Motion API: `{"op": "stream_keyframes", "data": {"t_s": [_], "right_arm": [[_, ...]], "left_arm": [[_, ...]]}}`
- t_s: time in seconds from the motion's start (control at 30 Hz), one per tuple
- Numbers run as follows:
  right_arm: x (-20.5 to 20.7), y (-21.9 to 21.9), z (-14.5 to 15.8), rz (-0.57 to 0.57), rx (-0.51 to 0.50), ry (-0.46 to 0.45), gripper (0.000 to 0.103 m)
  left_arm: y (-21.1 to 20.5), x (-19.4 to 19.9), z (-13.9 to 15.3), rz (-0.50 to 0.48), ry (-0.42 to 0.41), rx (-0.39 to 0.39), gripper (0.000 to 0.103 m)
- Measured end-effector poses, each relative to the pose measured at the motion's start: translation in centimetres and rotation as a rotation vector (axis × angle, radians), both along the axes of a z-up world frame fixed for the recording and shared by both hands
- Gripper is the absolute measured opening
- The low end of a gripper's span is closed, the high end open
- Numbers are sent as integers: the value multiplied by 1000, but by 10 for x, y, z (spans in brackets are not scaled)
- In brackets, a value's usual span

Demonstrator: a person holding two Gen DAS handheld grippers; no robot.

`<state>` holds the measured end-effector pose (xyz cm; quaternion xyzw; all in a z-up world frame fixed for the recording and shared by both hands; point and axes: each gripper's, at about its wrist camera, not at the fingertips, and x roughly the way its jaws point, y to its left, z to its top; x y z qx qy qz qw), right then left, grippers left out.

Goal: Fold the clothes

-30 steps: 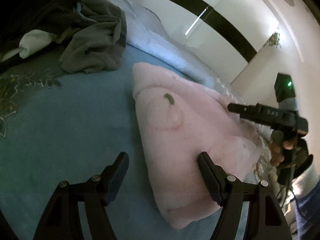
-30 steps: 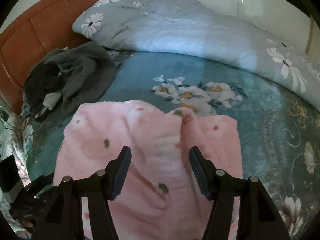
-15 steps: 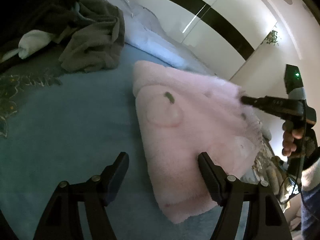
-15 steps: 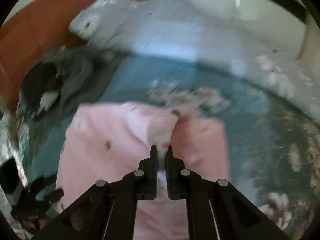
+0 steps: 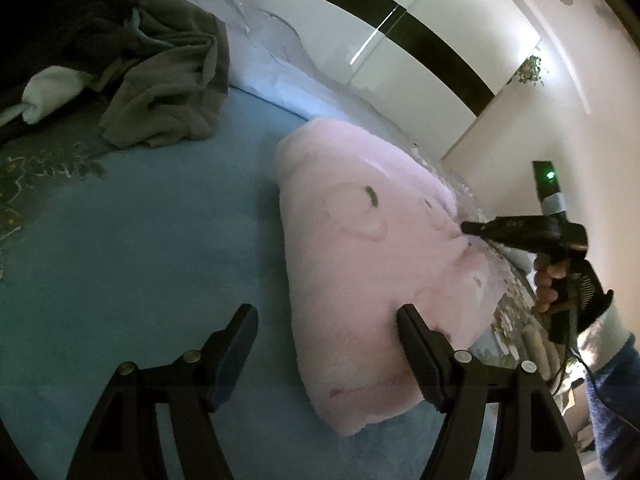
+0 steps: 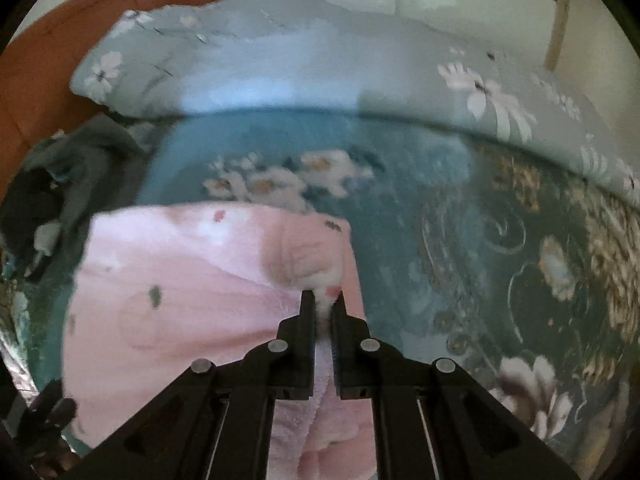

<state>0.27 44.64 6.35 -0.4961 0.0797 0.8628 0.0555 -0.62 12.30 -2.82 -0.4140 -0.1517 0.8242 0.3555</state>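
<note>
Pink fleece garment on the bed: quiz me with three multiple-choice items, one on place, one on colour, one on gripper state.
1. Where does the grey clothes pile lie?
A. near the headboard
B. on the pink garment
C. on the floor

2. What colour is the bedsheet?
A. red
B. blue-teal
C. yellow

3. How is the right gripper?
A. wide open
B. shut on pink fleece
C. shut on nothing

Key: 1 A, the grey clothes pile lies by the wooden headboard. 2 B, the bedsheet is blue-teal. 3 B, the right gripper pinches a fold of the pink garment.
</note>
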Motion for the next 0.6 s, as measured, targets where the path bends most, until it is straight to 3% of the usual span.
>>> {"op": "stream_keyframes", "data": {"t_s": [0.2,0.27,0.33,0.43,0.6], "right_arm": [[9,0,10,1,-65,47,10],[21,-3,22,18,-81,80,23],[37,-5,24,28,-93,92,52],[66,-2,13,15,-131,92,55],[88,13,-21,-81,-342,77,56]], "left_arm": [[3,1,-1,-1,-2,-12,75],[3,2,0,4,2,-17,75],[3,2,0,4,4,-17,75],[4,4,-1,2,6,-17,75],[5,6,-2,0,12,-15,75]]}}
